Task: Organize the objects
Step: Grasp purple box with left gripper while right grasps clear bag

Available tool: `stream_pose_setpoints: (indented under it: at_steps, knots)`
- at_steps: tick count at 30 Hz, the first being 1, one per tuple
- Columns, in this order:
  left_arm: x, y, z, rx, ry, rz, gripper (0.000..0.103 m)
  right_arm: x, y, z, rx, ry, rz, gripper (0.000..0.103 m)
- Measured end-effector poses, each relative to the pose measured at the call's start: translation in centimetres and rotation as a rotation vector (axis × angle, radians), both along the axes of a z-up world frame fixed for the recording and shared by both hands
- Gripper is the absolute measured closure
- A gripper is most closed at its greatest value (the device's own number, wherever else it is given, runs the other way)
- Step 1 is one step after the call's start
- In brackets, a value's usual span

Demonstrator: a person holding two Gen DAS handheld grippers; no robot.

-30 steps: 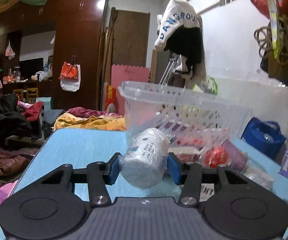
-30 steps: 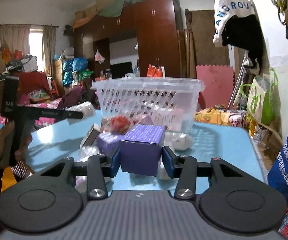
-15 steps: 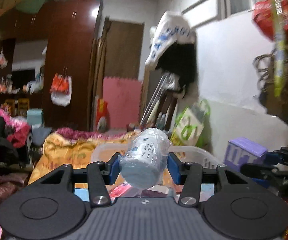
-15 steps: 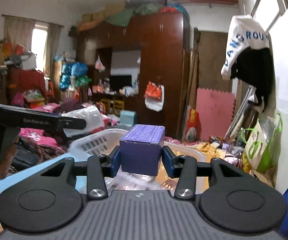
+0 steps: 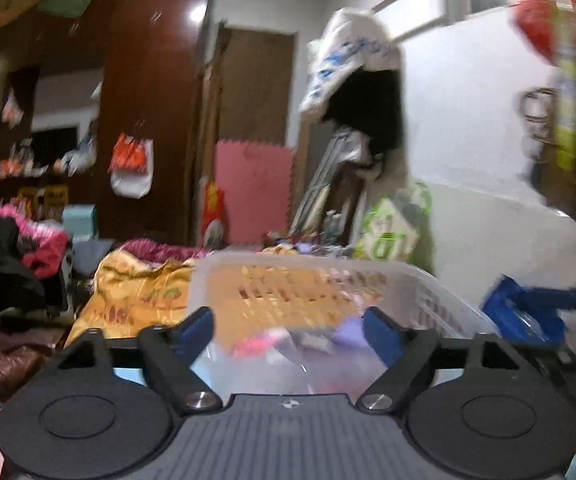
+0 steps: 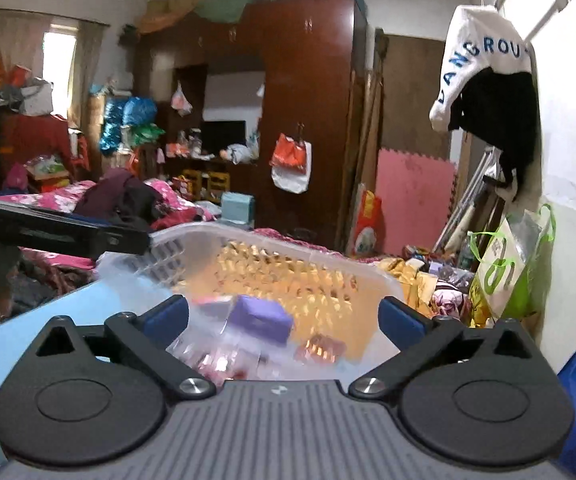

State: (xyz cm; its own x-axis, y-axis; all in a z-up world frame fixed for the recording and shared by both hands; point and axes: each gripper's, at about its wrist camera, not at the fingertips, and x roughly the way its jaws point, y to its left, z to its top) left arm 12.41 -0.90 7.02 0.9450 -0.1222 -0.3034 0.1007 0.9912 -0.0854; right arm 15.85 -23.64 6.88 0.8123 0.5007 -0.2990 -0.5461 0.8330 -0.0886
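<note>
Hovering above the basket [image 5: 320,276], the left claw [image 5: 290,330] stood with its jaws wide apart and nothing between them. This view was blurred by motion. Through the gap, loose items lay in the basket bottom: a pale purple shape and some pink packets, none sharp enough to name with certainty. The white bottle could not be picked out. At the right edge a blue-tipped black tool, judged to be the right claw, sat just beside the basket rim.

From the right wrist view, the right claw [image 6: 283,316] was likewise spread open and empty. A purple box [image 6: 261,320] lay inside the basket [image 6: 271,248], below the jaws and apart from them, tilted among clear wrappers and red packets. The black bar of the left claw [image 6: 59,232] crossed the left side, its tip over the near left corner of the basket. The blue table [image 6: 39,320] showed beside the basket on the left.

Assessment: the step in hand appeared to be release into the basket, and both drops looked complete. To finish it well, each claw should be lifted straight up with jaws kept open, clear of the rim, so no finger catches the lattice wall or drags the light basket. The two claws were close; they should be withdrawn outward, away from each other.
</note>
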Motion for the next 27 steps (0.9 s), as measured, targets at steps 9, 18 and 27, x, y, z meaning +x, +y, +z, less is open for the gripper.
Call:
stream_pose_setpoints:
  at_steps: [9,18,27]
  knots:
    - [-11.9,-7.9,-8.7,0.129,0.043,-0.227,0.016,-3.9,-6.1,-7.9,0.109,0.151,-0.029,0.000]
    - [-10.4,-9.7,-11.9,0.204,0.128,-0.194,0.019,-2.4,-4.8,-9.4,0.019,0.240,0.006,0.047]
    - [-11.1,-8.4,-12.6,0.198,0.083,-0.184,0.019,-3.1,-3.9,-10.4,-0.012,0.224,0.025,0.059]
